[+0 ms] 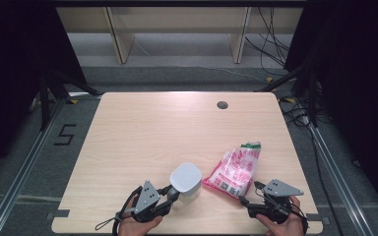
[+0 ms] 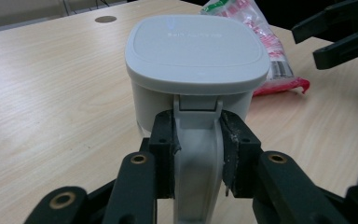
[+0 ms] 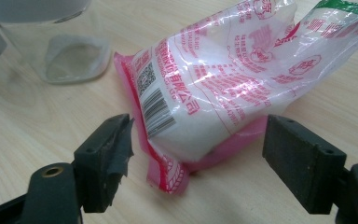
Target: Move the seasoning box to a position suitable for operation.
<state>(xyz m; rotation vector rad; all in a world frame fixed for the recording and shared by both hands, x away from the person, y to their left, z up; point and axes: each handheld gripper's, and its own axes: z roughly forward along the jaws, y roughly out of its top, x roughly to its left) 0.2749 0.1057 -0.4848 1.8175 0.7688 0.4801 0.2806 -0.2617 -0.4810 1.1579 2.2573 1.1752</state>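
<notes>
A pale container (image 1: 185, 181) with a grey square lid (image 2: 196, 51) stands near the table's front edge. My left gripper (image 1: 173, 195) is shut on its upright handle (image 2: 198, 186), and both pads press the handle's sides in the left gripper view. To the container's right lies a red and white plastic bag of white powder (image 1: 234, 172), slanting away from me. My right gripper (image 3: 200, 135) is open. The bag's near end (image 3: 186, 135) lies between its jaws, and neither pad touches it. The container's see-through base (image 3: 74, 56) appears at the upper left of the right gripper view.
The wooden table (image 1: 177, 128) has a round cable hole (image 1: 222, 104) near its far edge. Past the table stands pale shelving (image 1: 177, 29), and cables (image 1: 275, 44) lie on the floor at the right. A hand holds each gripper at the table's front edge.
</notes>
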